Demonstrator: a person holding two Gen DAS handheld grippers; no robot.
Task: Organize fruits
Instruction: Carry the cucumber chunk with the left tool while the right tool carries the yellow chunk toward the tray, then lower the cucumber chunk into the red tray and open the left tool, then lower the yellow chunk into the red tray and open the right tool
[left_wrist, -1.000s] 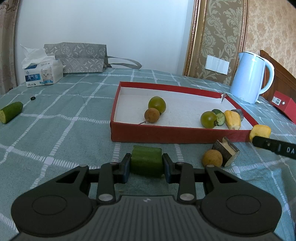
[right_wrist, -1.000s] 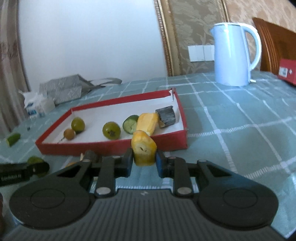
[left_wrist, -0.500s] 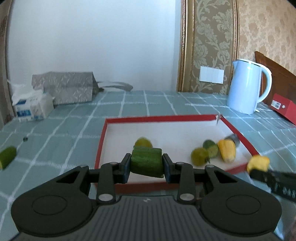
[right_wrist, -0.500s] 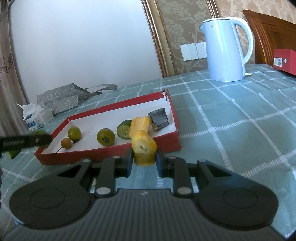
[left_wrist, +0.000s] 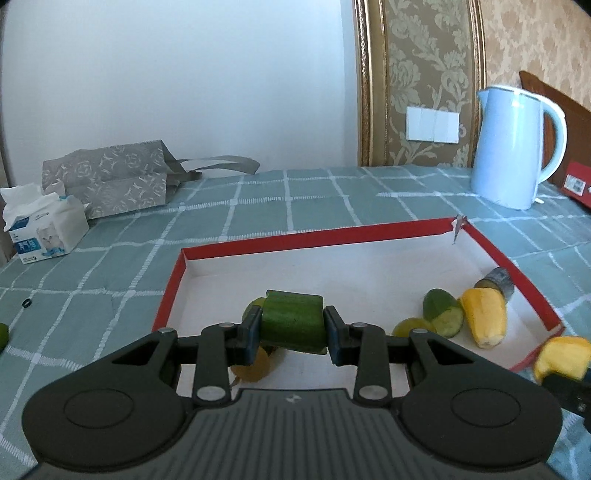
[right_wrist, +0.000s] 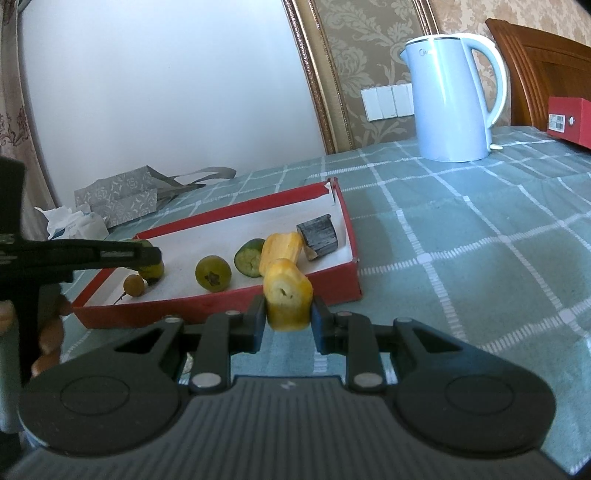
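Note:
My left gripper (left_wrist: 292, 326) is shut on a green cucumber chunk (left_wrist: 292, 320) and holds it above the left part of the red tray (left_wrist: 317, 236). In the tray lie a green fruit (right_wrist: 213, 273), a small brown fruit (right_wrist: 133, 284), a cucumber piece (right_wrist: 250, 257), a yellow piece (right_wrist: 281, 246) and a dark chunk (right_wrist: 319, 236). My right gripper (right_wrist: 288, 318) is shut on a yellow fruit piece (right_wrist: 288, 293), just in front of the tray's near right wall. The left gripper (right_wrist: 147, 254) shows from the side over the tray.
A pale blue kettle (left_wrist: 513, 144) stands at the back right, next to a red box (right_wrist: 569, 120). A grey paper bag (left_wrist: 107, 177) and a tissue pack (left_wrist: 44, 225) are at the back left. Another cucumber piece (left_wrist: 3, 334) lies at the far left edge.
My left gripper has lifted the cucumber chunk from the cloth and carried it forward over the tray. My right gripper has risen a little with the yellow piece.

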